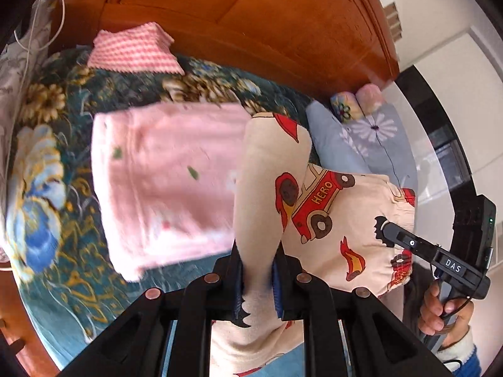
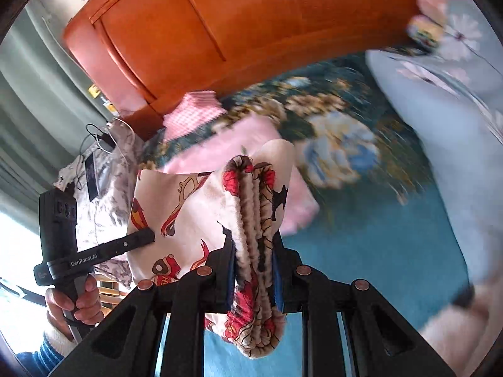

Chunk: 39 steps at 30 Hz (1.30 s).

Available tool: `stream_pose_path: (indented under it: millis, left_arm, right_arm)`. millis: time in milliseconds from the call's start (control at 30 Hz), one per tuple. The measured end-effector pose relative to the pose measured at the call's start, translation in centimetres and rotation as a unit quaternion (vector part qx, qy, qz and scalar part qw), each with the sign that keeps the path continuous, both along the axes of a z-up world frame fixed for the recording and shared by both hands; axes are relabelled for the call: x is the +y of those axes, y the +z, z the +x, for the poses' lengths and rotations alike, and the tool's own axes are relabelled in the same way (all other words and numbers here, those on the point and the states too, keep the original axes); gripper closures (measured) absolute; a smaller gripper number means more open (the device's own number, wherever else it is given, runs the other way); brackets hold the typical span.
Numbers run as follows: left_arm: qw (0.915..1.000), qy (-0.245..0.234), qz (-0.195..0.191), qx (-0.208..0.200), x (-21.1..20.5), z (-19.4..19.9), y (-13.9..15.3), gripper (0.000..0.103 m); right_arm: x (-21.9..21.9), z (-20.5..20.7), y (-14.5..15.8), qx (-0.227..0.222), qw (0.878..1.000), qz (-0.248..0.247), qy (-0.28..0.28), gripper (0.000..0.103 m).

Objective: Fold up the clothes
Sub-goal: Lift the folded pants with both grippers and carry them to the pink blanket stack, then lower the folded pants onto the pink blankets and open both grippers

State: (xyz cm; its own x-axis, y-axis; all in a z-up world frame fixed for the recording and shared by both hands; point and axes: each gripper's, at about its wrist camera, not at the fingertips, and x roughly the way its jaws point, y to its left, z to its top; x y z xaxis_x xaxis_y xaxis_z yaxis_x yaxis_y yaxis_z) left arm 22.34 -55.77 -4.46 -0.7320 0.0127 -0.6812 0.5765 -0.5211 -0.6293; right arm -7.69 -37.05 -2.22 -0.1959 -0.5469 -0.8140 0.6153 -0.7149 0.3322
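Cream children's pants point(image 1: 327, 207) printed with red cars hang in the air above the bed. My left gripper point(image 1: 257, 278) is shut on one leg end of the pants. My right gripper point(image 2: 254, 270) is shut on the bunched elastic waistband point(image 2: 254, 220) of the pants point(image 2: 176, 220). The right gripper point(image 1: 389, 229) also shows in the left wrist view, pinching the pants at the right. In the right wrist view the left gripper point(image 2: 147, 237) comes in from the left, held by a hand point(image 2: 75, 298).
A folded pink garment point(image 1: 163, 182) lies on the floral blue bedspread point(image 1: 47, 188), with a folded pink checked cloth point(image 1: 135, 50) behind it. An orange wooden headboard point(image 1: 251, 15) stands at the back. A light blue flowered pillow point(image 2: 440, 119) lies to the right.
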Motion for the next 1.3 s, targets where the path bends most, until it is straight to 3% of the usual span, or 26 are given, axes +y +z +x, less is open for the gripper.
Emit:
stream_pose_path:
  millis: [67, 300, 533, 633, 767, 867, 967, 1067, 1167, 1233, 1300]
  left_arm:
    - [0.9997, 0.020, 0.015, 0.007, -3.0, -1.3, -1.9, 0.087]
    - [0.9987, 0.036, 0.036, -0.003, -6.4, -1.9, -5.7, 0.087]
    - [0.9971, 0.051, 0.054, -0.015, -9.6, -2.4, -9.4, 0.083]
    - [0.9968, 0.054, 0.056, -0.020, -10.5, -2.6, -10.3, 0.083]
    - [0.9982, 0.046, 0.011, -0.036, -9.8, -2.3, -8.2, 0.077]
    - [0.9951, 0.054, -0.062, -0.055, -8.9, -1.8, -5.2, 0.069]
    - [0.9906, 0.039, -0.122, -0.048, -7.9, -3.0, -2.5, 0.068]
    - [0.9880, 0.015, -0.146, -0.049, -7.5, -5.2, -2.5, 0.067]
    - [0.9845, -0.010, -0.168, -0.049, -7.2, -7.5, -2.6, 0.067]
    - [0.9821, -0.011, -0.171, -0.079, -7.7, -8.1, -4.4, 0.067]
    - [0.9797, -0.011, -0.168, -0.108, -8.3, -8.2, -6.5, 0.068]
  right_arm:
    - [-3.5, -2.4, -0.5, 0.002, 1.000, 0.005, 0.016, 0.083]
    - [-12.8, -8.0, -4.1, 0.003, 0.997, 0.045, 0.061, 0.083]
    - [-14.2, -10.8, -10.7, -0.040, 0.995, 0.076, 0.042, 0.082]
    - [-13.8, -11.0, -12.2, -0.051, 0.995, 0.076, 0.028, 0.081]
    - [-13.4, -10.5, -11.4, -0.050, 0.996, 0.069, 0.033, 0.076]
    - [-12.8, -9.9, -9.8, -0.023, 0.995, 0.086, 0.044, 0.075]
    - [-12.3, -9.2, -8.2, 0.021, 0.994, 0.101, 0.039, 0.073]
    - [-13.2, -7.9, -7.5, 0.041, 0.993, 0.097, 0.049, 0.073]
    - [-14.9, -6.0, -7.9, 0.049, 0.990, 0.091, 0.097, 0.073]
    - [-15.4, -5.6, -8.6, 0.056, 0.988, 0.095, 0.111, 0.073]
    - [-14.9, -6.4, -9.3, 0.059, 0.990, 0.096, 0.089, 0.073]
